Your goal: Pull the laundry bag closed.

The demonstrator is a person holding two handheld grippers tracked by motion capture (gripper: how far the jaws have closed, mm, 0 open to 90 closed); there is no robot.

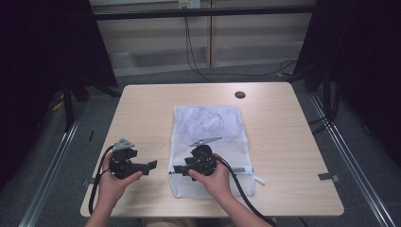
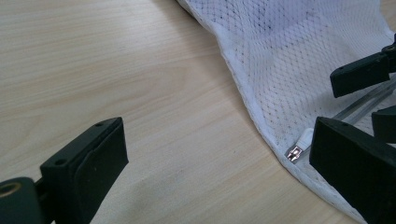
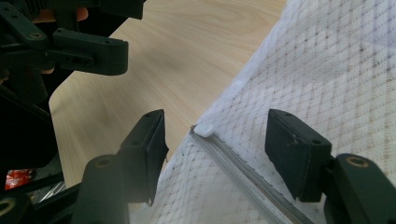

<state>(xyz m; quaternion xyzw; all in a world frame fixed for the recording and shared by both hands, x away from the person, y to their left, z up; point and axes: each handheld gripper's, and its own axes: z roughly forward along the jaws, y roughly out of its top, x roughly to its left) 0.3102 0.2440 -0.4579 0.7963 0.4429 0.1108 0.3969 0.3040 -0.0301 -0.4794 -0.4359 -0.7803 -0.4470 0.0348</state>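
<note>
Wooden table (image 1: 142, 109) carries my white mesh laundry bag (image 1: 208, 123) at frame centre, limp and light, so I'd pinch the zipper end (image 3: 204, 129) between my right gripper (image 3: 212, 140), half-open and empty; left gripper (image 2: 210, 163) wide, empty.

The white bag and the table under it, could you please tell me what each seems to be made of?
White mesh laundry bag: apparently a thin synthetic net, matte; fine holes show across its cloth, with a zip running along one end. Pale wood-look rectangular table: probably laminate board, smooth with a low sheen; printed-looking grain lines run evenly across it.
</note>
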